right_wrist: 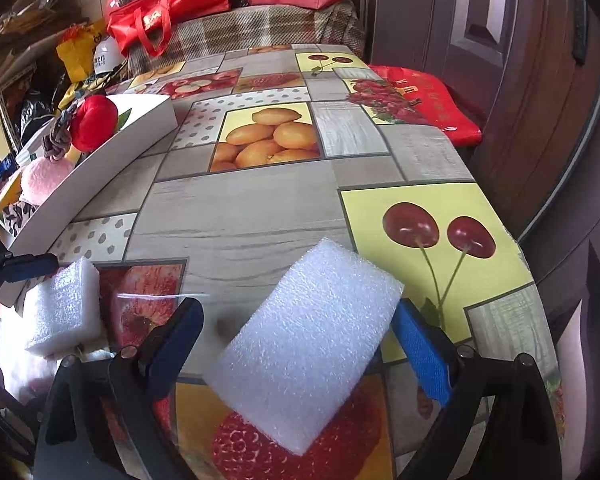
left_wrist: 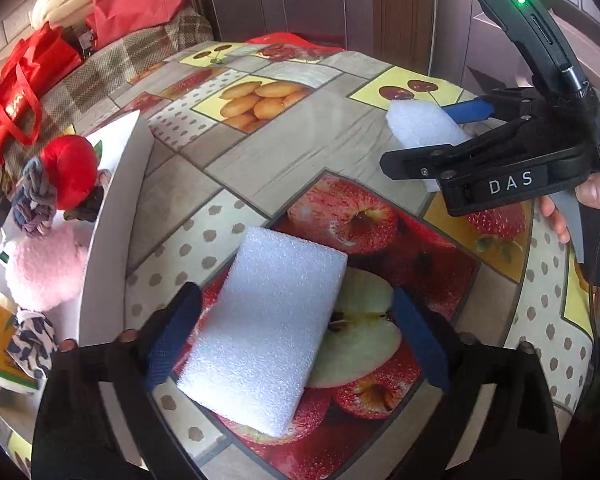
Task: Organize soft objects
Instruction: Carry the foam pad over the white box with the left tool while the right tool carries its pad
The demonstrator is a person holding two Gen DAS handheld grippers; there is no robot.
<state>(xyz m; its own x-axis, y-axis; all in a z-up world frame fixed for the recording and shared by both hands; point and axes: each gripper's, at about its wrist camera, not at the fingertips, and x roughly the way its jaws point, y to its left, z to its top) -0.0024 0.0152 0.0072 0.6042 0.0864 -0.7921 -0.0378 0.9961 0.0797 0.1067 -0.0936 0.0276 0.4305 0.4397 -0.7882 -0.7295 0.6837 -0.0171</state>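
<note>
Fruit-print tablecloth point(right_wrist: 240, 208) covers the table. White tray point(left_wrist: 112, 208) at its left edge already holds a red plush point(left_wrist: 70, 170), pink plush point(left_wrist: 44, 268) and rope toys. Two foam blocks remain: left gripper point(left_wrist: 296, 336) spread around one point(left_wrist: 264, 336), right gripper point(right_wrist: 300, 344) spread around the other point(right_wrist: 304, 352), neither squeezed. Middle of table open; right edge close.

- Your left gripper point(left_wrist: 296, 334) points steeply down at the table, jaws spread wide – neither blue pad presses on anything.
- Your right gripper point(right_wrist: 298, 350) sits tilted down the same way, jaws also wide, pads point(right_wrist: 422, 354) clear on both sides.
- In the left wrist view, your fingers point(left_wrist: 556, 216) wrap the right gripper's handle at the far right.
</note>
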